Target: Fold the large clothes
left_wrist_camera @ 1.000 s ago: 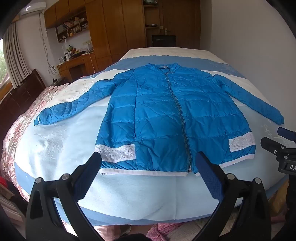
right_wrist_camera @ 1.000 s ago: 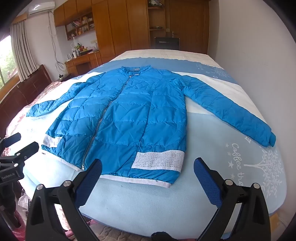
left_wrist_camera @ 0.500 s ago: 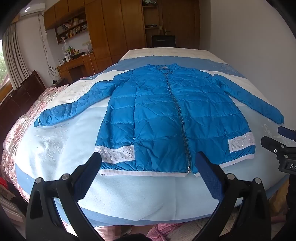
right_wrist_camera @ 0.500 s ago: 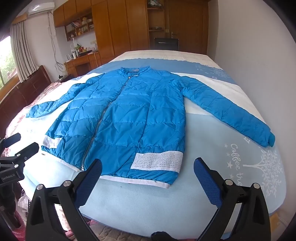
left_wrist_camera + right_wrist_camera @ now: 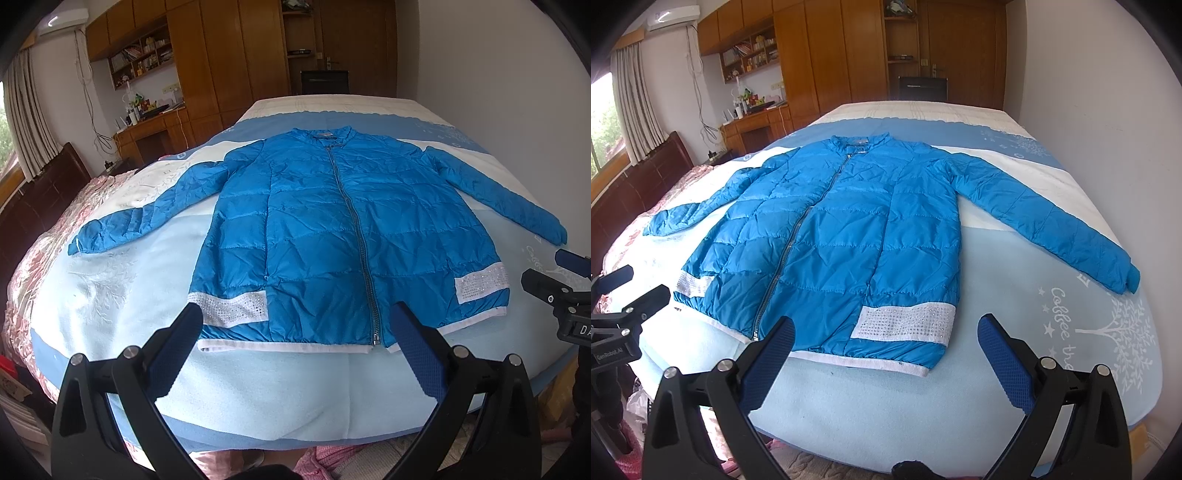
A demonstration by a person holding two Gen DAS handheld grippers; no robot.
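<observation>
Jacket flat on bed, zipped, sleeves out at 9 and 3. Left gripper and right gripper both spread wide, empty, hovering at the hem. Looks light, puffy, slick; I'd pinch left cuff first

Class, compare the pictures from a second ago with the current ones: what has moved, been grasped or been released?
Nothing visibly changed. The blue jacket lies spread flat and zipped on the bed, and the left gripper and right gripper hover open, holding nothing.
</observation>
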